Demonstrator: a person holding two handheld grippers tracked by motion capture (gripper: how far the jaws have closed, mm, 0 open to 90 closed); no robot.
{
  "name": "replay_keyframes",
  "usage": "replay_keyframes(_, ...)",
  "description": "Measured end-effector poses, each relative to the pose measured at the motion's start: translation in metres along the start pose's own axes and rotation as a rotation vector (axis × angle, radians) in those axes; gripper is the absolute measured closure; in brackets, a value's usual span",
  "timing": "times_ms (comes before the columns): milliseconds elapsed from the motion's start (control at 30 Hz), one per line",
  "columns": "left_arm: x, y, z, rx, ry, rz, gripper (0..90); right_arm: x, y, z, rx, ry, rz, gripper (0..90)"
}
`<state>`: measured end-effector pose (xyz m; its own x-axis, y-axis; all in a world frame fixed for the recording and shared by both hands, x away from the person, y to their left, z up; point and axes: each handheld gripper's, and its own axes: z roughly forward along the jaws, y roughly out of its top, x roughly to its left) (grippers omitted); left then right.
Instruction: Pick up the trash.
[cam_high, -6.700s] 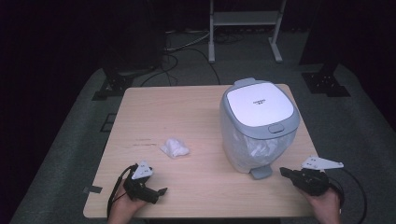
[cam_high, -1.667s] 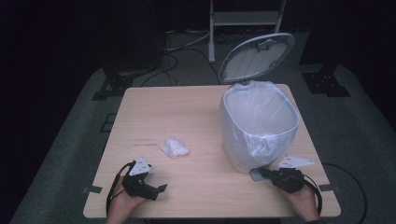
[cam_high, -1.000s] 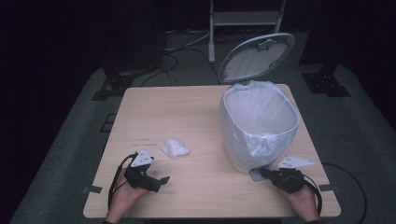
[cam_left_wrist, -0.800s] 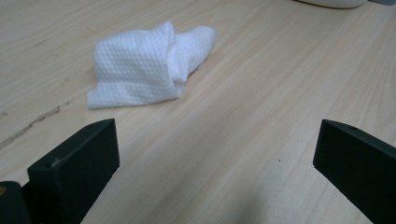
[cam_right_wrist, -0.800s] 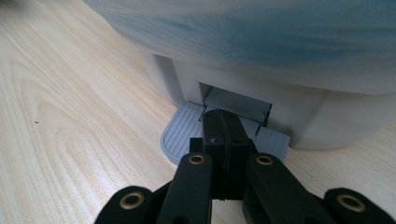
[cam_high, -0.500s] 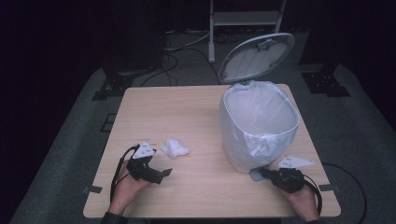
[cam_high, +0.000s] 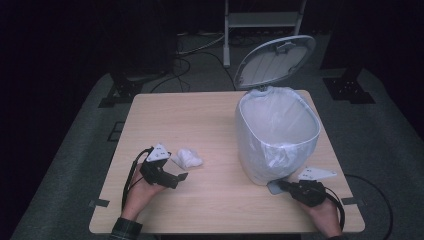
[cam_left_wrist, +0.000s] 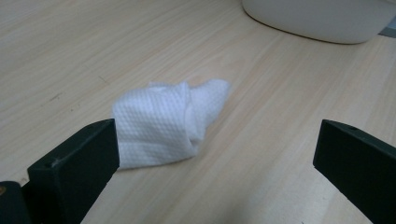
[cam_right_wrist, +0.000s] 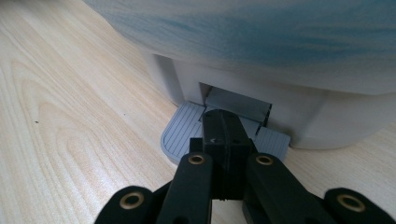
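High view, table: a pale wood table (cam_high: 215, 120) on a dark floor.
High view, bin: a white pedal bin (cam_high: 277, 137) stands on the right half, lined with a bag, its lid (cam_high: 275, 60) raised at the far side.
High view, tissue: a crumpled white tissue (cam_high: 189, 158) lies near the left front, well apart from the bin.
High view, left gripper: the left gripper (cam_high: 176, 175) sits just near-left of the tissue, jaws spread, nothing in them.
High view, right gripper: the right gripper (cam_high: 281, 186) lies at the bin's near foot, tips on the grey pedal (cam_high: 274, 187).
Left gripper view: the two jaws stand wide apart with the tissue (cam_left_wrist: 163, 121) lying on the table just beyond them, nearer the left jaw, not gripped.
Right gripper view: the jaws are pressed together, holding nothing, their joined tip resting on the ribbed pedal (cam_right_wrist: 180, 133) under the bin (cam_right_wrist: 280, 84).
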<state>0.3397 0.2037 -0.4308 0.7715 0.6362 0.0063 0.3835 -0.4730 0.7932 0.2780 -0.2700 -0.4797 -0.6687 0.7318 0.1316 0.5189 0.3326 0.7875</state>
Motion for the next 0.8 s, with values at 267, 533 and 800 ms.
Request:
replay_keyframes(267,0.008,0.009,0.009,-0.002,0.002,0.011,0.0,0.000,0.000,0.000,0.001,0.001,0.000,90.0)
replay_keyframes(533,0.016,0.011,0.018,-0.028,0.007,-0.006,0.0,0.000,0.000,0.000,0.000,0.002,0.002,90.0)
replay_keyframes(800,0.022,0.009,0.030,-0.026,0.004,-0.010,0.0,0.000,0.000,0.000,-0.001,0.002,0.001,90.0)
